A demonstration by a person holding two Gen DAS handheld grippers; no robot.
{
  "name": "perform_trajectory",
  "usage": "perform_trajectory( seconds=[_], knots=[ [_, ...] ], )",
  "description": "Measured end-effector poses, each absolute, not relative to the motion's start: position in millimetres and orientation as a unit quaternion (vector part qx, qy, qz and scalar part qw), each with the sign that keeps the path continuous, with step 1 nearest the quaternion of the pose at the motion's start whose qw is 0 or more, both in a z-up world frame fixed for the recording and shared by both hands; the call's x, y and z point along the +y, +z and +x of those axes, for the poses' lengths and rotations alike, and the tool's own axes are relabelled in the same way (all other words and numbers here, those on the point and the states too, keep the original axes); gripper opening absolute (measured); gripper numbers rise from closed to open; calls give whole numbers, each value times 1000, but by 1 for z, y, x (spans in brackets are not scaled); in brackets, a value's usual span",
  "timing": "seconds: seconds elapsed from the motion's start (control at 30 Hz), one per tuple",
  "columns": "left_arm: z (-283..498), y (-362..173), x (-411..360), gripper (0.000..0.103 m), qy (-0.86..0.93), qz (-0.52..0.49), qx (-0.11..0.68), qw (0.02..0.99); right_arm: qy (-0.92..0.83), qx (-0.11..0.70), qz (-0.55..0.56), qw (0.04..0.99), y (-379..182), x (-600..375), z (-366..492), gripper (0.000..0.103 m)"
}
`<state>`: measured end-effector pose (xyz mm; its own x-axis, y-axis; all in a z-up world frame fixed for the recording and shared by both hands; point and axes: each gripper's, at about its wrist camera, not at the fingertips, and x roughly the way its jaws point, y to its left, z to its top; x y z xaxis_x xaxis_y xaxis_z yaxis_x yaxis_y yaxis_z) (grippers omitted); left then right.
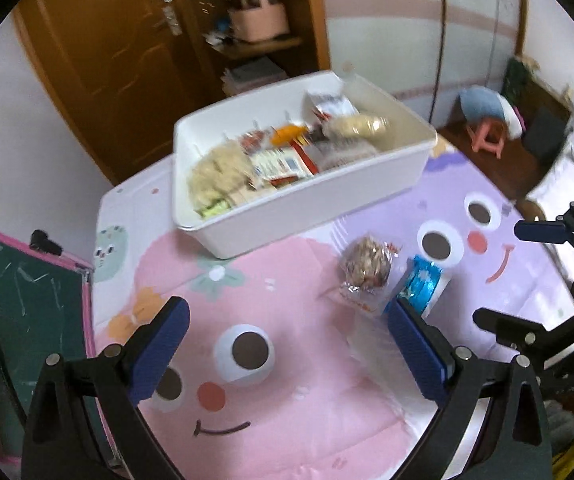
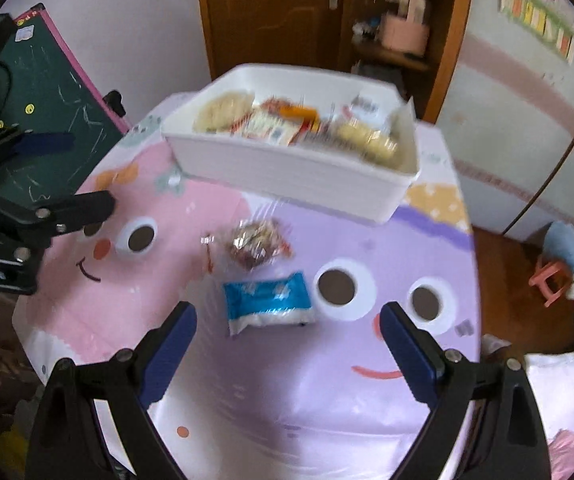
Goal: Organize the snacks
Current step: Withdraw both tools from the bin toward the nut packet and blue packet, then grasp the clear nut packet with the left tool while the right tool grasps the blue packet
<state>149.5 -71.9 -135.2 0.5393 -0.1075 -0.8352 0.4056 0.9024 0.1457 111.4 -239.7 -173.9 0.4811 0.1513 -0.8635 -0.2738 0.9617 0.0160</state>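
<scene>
Snacks outside bin: two are lying on the cartoon tablecloth, a blue-and-white packet and a clear-wrapped brown treat, just beside each other, near the bin.
Bin: one white bin is sitting at the table's far side, holding a heap of packets, too blurred for counting.
Left gripper: jaws are standing wide, holding nothing; its right finger is partly covering the blue packet's near end.
Right gripper: jaws are spreading wide, empty, hovering just short of the blue packet.
Background: a green chalkboard is leaning at the left; shelf items are blurring.
</scene>
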Motion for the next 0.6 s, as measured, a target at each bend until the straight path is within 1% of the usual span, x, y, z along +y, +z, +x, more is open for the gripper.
perform_trajectory(
  seconds=[0.13, 0.33, 0.5, 0.6],
  knots=[
    [166, -163, -87, 99, -175, 166, 479, 844, 131, 515, -45, 846, -203, -240, 119, 94],
    [200, -199, -102, 99, -197, 132, 516, 823, 148, 528, -25, 836, -236, -235, 135, 94],
    [223, -221, -106, 99, -205, 101, 542, 809, 150, 530, -38, 833, -260, -228, 150, 94],
    [228, -228, -110, 99, -217, 97, 546, 803, 147, 507, -69, 846, -265, -221, 151, 93]
  ],
)
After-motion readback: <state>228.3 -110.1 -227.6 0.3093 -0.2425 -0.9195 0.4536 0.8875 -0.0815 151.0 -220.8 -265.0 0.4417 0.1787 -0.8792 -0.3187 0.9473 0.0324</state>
